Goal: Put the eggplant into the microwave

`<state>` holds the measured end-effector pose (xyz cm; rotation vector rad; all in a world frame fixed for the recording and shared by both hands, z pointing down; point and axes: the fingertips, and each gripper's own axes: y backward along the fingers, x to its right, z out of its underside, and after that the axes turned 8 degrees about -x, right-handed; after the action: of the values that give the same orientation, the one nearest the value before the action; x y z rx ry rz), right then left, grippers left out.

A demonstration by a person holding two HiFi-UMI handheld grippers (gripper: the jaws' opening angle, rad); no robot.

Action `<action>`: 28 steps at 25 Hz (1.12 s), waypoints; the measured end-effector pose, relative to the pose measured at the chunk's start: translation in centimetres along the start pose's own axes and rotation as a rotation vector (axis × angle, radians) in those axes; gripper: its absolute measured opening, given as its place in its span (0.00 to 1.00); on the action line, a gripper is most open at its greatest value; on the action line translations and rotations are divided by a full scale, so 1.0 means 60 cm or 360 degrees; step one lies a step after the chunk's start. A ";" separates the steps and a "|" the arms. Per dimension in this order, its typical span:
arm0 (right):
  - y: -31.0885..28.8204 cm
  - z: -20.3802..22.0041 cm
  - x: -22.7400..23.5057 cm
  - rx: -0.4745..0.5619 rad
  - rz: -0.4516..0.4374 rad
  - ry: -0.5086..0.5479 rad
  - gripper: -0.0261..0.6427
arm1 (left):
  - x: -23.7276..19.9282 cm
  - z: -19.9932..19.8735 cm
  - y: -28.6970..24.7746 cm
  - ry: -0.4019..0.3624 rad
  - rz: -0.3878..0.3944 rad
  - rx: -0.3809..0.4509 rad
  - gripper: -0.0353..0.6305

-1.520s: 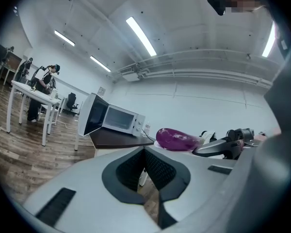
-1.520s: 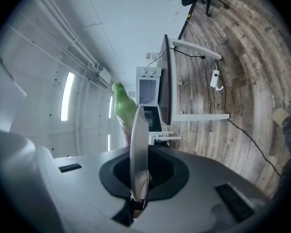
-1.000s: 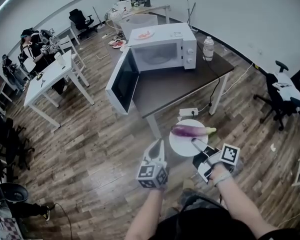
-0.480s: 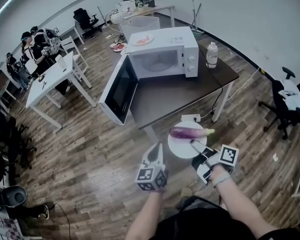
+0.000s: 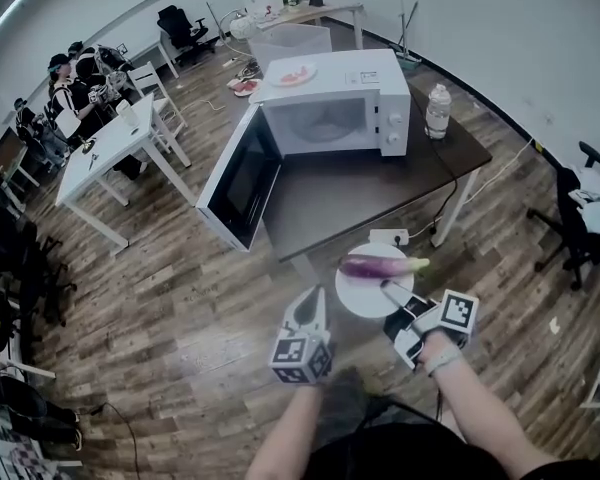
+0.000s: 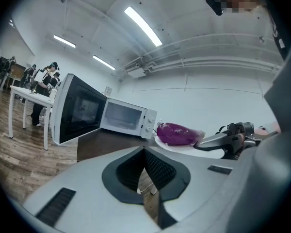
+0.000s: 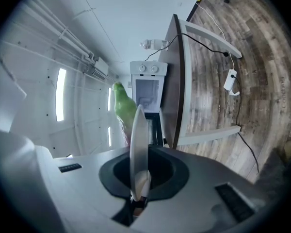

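A purple eggplant point(image 5: 380, 265) with a green stem lies on a white plate point(image 5: 358, 293). My right gripper point(image 5: 387, 288) is shut on the plate's near rim and holds it in the air, just short of the dark table point(image 5: 330, 203). The white microwave point(image 5: 330, 113) stands on that table with its door point(image 5: 235, 178) swung wide open to the left. My left gripper point(image 5: 314, 294) hangs beside the plate, shut and holding nothing. In the right gripper view the plate point(image 7: 137, 144) shows edge-on between the jaws, with the eggplant's stem point(image 7: 122, 106) behind it. The left gripper view shows the eggplant point(image 6: 177, 133) before the microwave point(image 6: 128, 118).
A water bottle point(image 5: 438, 110) stands on the table right of the microwave, and a dish of food point(image 5: 293, 73) sits on its top. A power strip point(image 5: 390, 236) lies on the floor under the table. People sit by a white table point(image 5: 110, 153) at left. Office chairs point(image 5: 580, 218) stand at right.
Both grippers and the plate with the eggplant have come closer to the table and microwave. The grip on the plate is the same.
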<state>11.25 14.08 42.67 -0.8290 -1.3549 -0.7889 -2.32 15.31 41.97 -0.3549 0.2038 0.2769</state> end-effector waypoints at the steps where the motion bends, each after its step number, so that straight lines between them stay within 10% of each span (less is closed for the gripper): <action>1: -0.004 -0.003 0.002 -0.0005 -0.0001 0.0000 0.05 | -0.002 -0.001 -0.004 0.0003 -0.0003 0.0000 0.05; 28: -0.159 -0.189 0.004 0.0009 0.0000 -0.0033 0.05 | -0.097 -0.099 -0.231 -0.0009 0.0005 0.0029 0.05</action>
<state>8.65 -0.50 42.96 -0.8347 -1.3746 -0.7780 -4.52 -0.72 42.28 -0.3355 0.2015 0.2791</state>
